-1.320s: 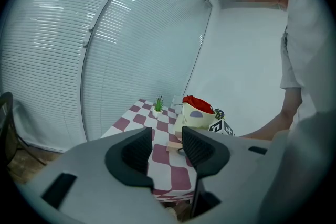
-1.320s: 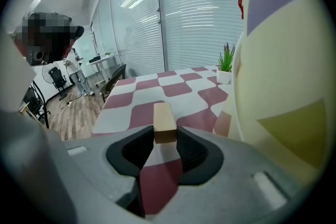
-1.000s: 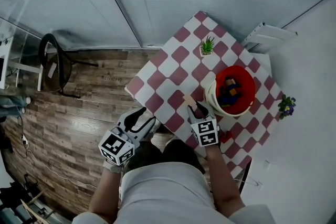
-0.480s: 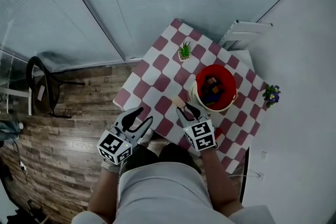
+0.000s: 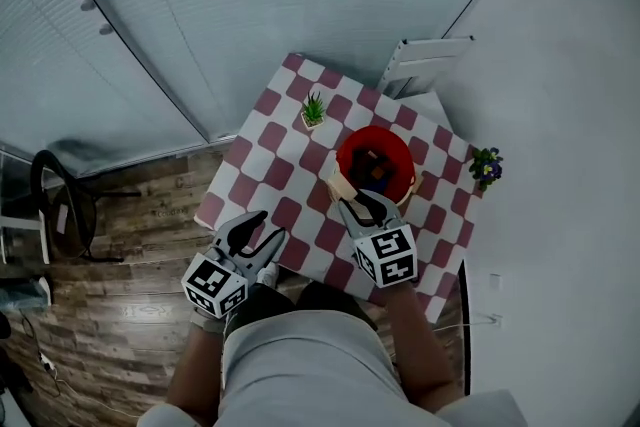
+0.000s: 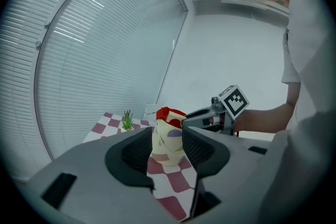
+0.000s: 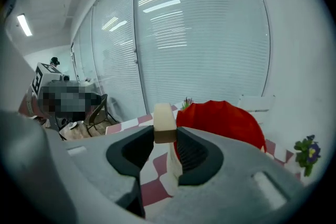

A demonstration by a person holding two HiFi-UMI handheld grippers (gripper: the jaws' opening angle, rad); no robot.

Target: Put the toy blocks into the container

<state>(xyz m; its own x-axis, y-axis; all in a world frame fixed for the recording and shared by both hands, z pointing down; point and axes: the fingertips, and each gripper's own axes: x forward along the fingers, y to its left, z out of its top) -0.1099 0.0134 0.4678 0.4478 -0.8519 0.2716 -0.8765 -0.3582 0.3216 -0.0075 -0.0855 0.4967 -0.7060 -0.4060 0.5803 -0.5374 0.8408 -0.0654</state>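
Two grippers show in the head view, and only the right gripper [image 5: 362,205] carries anything: its jaws are clenched on a pale, unpainted wooden toy block [image 7: 164,119], pinched by its sides with its top standing above the pads. A second ago this gripper sat low over the red-and-white chequered table [image 5: 268,171], beside the cream bucket with a red lining [image 5: 350,147]. Now it is raised, and the block hangs close by the bucket's near rim, not yet inside. Several coloured blocks [image 5: 375,169] already lie in the bucket. The left gripper [image 5: 255,233] has shifted only a little and hangs at the table's near edge, its jaws spread and bare, with the bucket showing far beyond the gap between them. The whole table sits higher and further left in the head view than before. Beyond the bucket a small green potted plant [image 5: 313,108] stands on the cloth.
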